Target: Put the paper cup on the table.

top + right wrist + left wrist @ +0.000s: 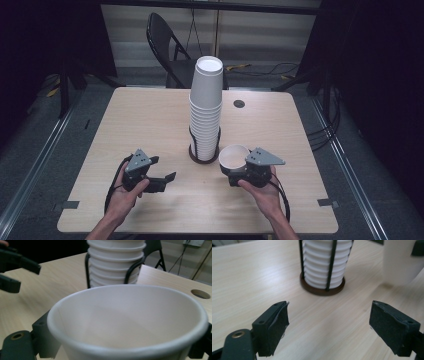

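The room around me was dark, with a black folding chair (167, 47) pushed back beyond the far edge and cables lying on the grey floor. I worked at a pale wood-grain table (125, 125) that had a small round cable hole (239, 103) near its far right side.

On my left, the left gripper (162, 169) hovered low over the bare wood, jaws spread wide with nothing between them; I kept it clear, probably so it was free to steady or take whatever came next. In the middle stood the tall stack of white paper cups (206, 107), nested mouth-up in a dark wire holder (203, 152) on a round base, which kept the column from toppling. Just to the right of that base, my right gripper (239, 171) pinched a single paper cup (234, 157) by its sides, mouth up. The grip across the wall, below the rim, seemed chosen to keep the cup upright.
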`<act>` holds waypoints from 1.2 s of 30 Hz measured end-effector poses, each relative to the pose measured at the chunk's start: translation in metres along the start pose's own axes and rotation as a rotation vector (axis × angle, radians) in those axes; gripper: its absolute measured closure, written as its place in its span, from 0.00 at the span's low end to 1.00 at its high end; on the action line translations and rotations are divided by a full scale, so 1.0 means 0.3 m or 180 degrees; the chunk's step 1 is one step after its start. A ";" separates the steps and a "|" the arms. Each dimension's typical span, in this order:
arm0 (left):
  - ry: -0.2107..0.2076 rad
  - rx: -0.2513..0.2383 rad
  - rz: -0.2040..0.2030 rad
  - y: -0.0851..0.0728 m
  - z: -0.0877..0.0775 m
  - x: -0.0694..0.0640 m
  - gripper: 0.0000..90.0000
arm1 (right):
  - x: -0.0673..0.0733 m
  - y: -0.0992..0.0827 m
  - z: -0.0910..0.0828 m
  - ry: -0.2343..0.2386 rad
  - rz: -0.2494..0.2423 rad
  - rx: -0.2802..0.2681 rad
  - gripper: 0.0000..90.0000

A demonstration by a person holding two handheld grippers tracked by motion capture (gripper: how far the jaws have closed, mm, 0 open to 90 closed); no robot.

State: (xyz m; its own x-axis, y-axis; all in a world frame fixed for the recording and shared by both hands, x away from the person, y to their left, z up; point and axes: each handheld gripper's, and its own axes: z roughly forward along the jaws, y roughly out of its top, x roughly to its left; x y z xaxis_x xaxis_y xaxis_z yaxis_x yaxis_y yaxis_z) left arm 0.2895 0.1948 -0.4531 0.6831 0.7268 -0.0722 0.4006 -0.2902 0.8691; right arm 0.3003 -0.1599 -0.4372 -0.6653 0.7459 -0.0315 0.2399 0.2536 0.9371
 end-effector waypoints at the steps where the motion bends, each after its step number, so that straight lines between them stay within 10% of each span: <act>1: 0.0003 0.0006 -0.0004 -0.006 0.000 0.001 0.17 | -0.011 0.001 0.000 -0.0034 0.0029 -0.0007 0.12; 36: 0.0189 0.0001 0.0042 -0.083 -0.017 0.037 0.17 | -0.293 -0.010 0.132 -0.0716 0.0494 -0.0076 0.12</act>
State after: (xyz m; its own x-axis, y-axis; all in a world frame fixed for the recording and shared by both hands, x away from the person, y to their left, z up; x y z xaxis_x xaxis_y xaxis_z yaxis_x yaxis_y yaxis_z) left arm 0.2841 0.2132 -0.4732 0.6510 0.7585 -0.0314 0.3918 -0.3002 0.8697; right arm 0.3861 -0.2017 -0.4511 -0.4476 0.8934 0.0390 0.3082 0.1131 0.9446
